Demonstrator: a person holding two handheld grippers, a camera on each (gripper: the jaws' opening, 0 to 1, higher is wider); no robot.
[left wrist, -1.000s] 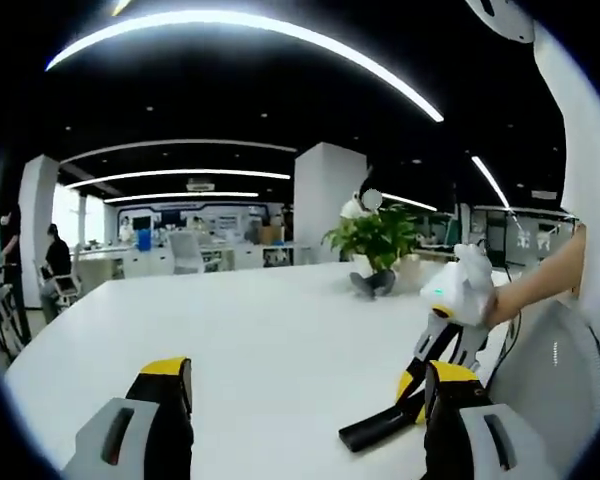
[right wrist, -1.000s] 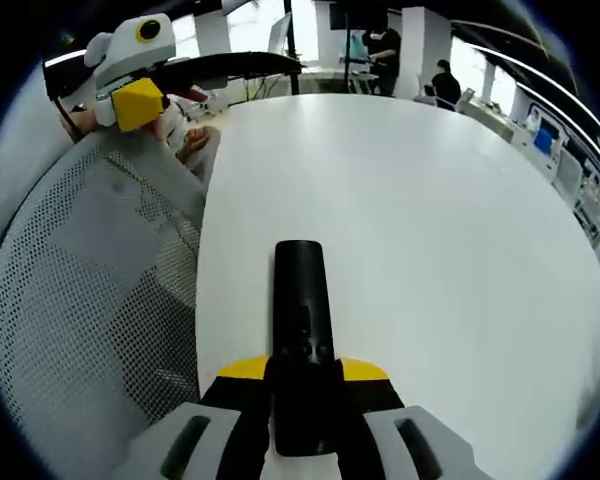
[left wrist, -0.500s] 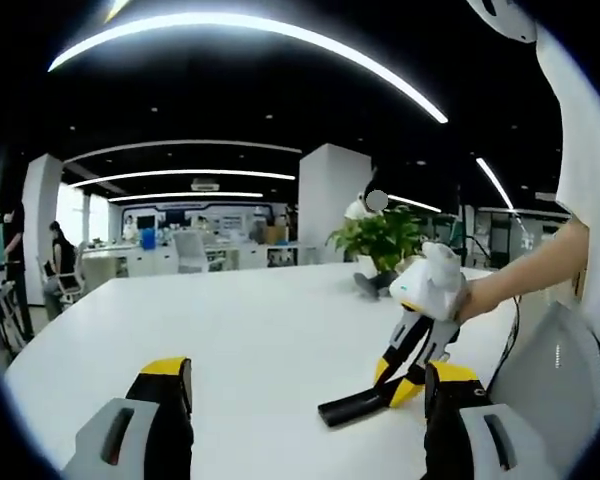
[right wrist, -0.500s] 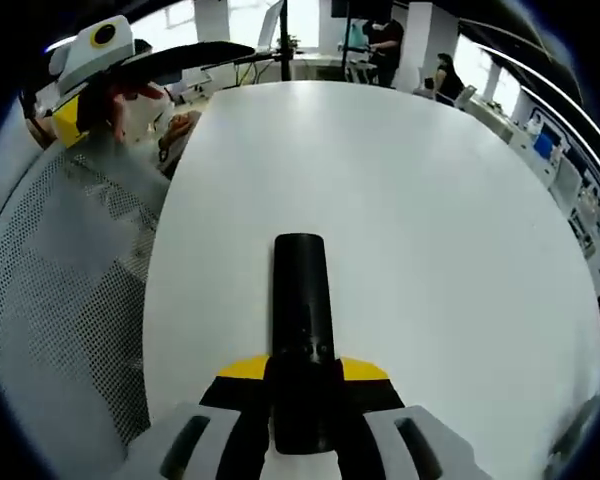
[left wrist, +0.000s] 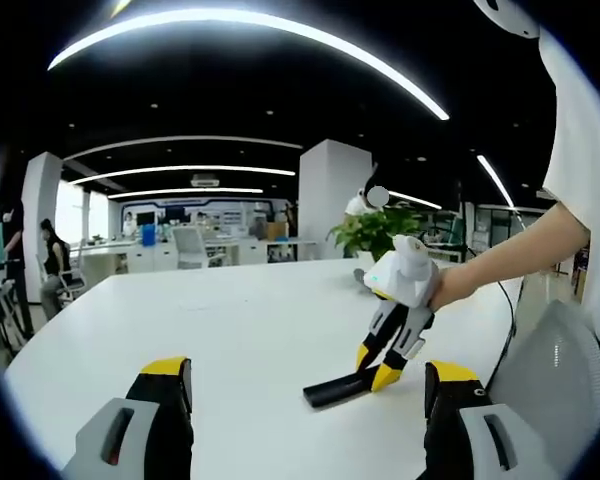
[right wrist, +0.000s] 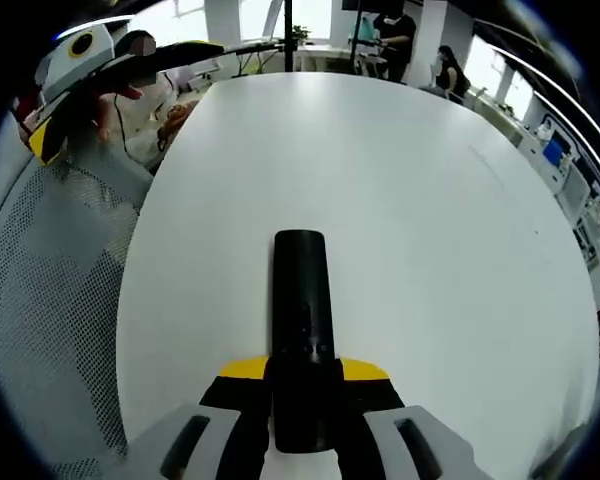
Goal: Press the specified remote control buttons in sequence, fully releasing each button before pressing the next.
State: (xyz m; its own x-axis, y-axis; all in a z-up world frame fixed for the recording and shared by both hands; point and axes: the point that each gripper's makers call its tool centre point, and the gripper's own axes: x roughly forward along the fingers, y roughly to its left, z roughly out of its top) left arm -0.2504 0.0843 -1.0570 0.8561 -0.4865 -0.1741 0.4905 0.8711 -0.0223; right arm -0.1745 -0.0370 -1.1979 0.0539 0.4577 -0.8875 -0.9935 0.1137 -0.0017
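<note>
**Remote held out over white table as second gripper waits wide apart**

The right gripper [right wrist: 302,400] has its yellow-tipped jaws closed tight on the near end of a slim black remote control [right wrist: 301,335], which juts straight forward from between them. In the left gripper view the same remote [left wrist: 336,389] slopes down with its far tip at or just above the white table [left wrist: 230,330]; whether it touches cannot be told. There the right gripper [left wrist: 380,368] reaches in from the right, carried by a person's bare forearm [left wrist: 500,262].

The left gripper [left wrist: 305,395] hangs near the table's edge with its two jaws spread far apart and nothing between them. In the right gripper view it appears at the upper left [right wrist: 55,135], above a grey mesh chair back [right wrist: 50,300]; how its jaws stand cannot be made out from that side.

A potted green plant [left wrist: 372,232] stands on the table behind the remote. Beyond it lies an open office with curved ceiling light strips [left wrist: 250,35], and two people [right wrist: 415,55] stand past the table's far end.
</note>
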